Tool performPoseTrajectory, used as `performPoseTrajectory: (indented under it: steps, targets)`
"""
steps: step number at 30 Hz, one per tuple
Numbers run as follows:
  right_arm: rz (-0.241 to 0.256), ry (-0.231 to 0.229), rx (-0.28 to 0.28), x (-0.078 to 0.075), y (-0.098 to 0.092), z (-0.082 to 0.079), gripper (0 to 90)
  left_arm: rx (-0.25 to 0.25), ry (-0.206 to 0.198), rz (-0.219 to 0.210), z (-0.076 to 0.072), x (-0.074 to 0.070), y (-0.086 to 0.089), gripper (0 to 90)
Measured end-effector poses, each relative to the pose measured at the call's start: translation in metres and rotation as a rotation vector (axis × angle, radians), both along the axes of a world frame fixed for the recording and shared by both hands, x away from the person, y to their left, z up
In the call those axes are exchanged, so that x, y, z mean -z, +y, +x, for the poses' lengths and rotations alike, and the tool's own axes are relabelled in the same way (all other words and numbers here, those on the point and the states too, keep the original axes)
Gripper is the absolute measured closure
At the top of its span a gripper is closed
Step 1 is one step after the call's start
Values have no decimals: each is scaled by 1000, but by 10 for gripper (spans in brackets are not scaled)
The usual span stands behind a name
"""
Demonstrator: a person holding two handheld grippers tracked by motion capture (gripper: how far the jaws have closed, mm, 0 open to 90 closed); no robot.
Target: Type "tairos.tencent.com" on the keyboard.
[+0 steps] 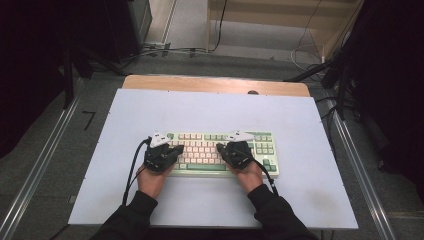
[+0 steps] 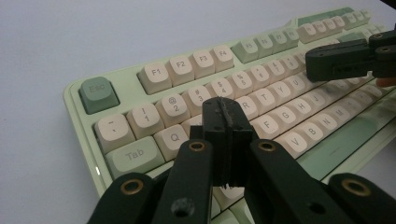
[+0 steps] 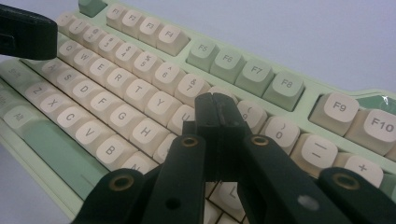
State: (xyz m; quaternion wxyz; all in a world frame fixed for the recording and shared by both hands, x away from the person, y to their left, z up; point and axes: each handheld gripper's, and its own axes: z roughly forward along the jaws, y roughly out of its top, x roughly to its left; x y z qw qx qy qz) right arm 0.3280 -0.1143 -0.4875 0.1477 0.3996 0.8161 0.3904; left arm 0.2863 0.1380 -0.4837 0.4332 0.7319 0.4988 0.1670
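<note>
We see the keyboard [image 1: 220, 152] lying in the lower middle of the high view on a pale sheet [image 1: 210, 107], with broad bare room above it and to both sides and a narrower strip below, where the forearms come in. It is a long pale green case with rounded cream keycaps and darker green Esc, Tab and function keys, all matte plastic. Our left gripper [image 2: 225, 112] hangs over the keys beside Q and our right gripper [image 3: 215, 108] near U, each with its black jaws pressed together on nothing.
</note>
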Motion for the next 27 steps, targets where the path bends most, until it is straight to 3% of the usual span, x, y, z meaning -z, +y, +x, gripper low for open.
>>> performPoseTrajectory:
  steps: [8, 27]
  targets:
    - [-9, 11, -2, 3, 1, 1, 872, 2, -1, -4, 0, 0, 0, 900]
    - [25, 8, 3, -6, -5, -1, 871, 8, -4, -12, 0, -1, -2, 900]
